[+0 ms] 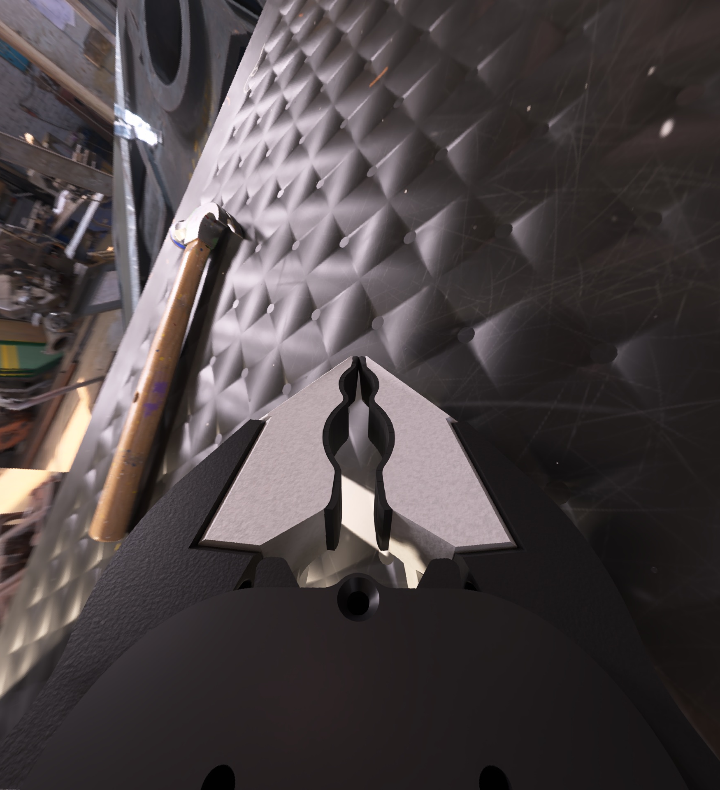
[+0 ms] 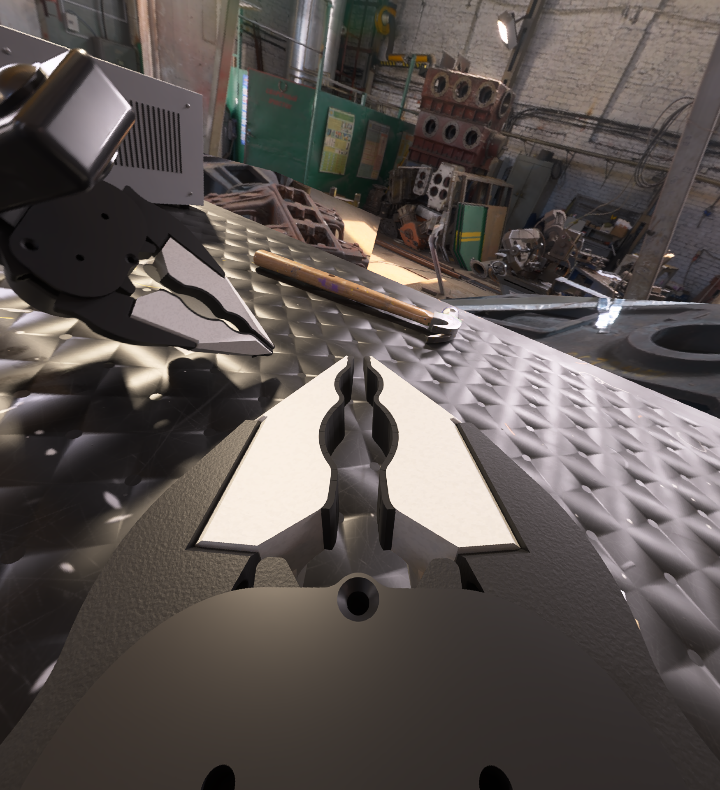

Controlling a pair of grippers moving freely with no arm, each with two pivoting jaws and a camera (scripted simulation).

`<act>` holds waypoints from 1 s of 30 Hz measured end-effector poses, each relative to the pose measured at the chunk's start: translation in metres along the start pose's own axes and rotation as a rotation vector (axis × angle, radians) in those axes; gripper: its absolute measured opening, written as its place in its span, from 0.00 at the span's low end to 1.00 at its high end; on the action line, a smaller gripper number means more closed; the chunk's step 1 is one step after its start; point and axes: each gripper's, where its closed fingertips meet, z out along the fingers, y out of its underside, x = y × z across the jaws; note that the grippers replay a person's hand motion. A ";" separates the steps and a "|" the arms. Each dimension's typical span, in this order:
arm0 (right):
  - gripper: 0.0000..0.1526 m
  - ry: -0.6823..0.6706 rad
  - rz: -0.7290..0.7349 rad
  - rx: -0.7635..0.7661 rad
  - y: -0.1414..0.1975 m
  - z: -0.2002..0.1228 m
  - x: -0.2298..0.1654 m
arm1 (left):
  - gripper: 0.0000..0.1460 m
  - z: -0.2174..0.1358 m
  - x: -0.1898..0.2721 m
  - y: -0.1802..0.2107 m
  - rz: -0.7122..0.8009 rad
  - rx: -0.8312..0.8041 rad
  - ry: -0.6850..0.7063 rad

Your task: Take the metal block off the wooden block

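Neither a metal block nor a wooden block shows in either view. My left gripper (image 1: 359, 362) is shut with its tips touching, empty, and points at the embossed metal tabletop (image 1: 392, 213). It also shows in the right wrist view (image 2: 266, 348), at the upper left, low over the table. My right gripper (image 2: 356, 363) is shut to a thin slit and empty. It hovers over the tabletop (image 2: 563, 470), just right of the left gripper's tips.
A wooden-handled hammer (image 2: 349, 290) lies on the table beyond both grippers; it also shows in the left wrist view (image 1: 157, 372). A grey vented box (image 2: 157, 141) stands at the back left. A dark ring-shaped casting (image 2: 691, 346) lies past the table's right edge.
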 end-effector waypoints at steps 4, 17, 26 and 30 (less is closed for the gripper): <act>0.06 -0.057 0.014 0.041 -0.009 -0.001 -0.008 | 0.00 -0.002 -0.001 -0.001 -0.118 0.032 0.087; 0.10 -0.654 0.443 0.032 -0.116 -0.092 0.069 | 0.00 0.001 0.014 0.004 -0.107 -0.011 0.244; 0.16 -0.752 0.078 -0.734 -0.035 -0.109 0.140 | 0.00 0.001 0.015 0.004 -0.136 -0.011 0.271; 0.18 -0.952 -0.251 -0.897 0.036 -0.098 0.146 | 0.00 0.000 0.017 0.002 -0.115 0.002 0.283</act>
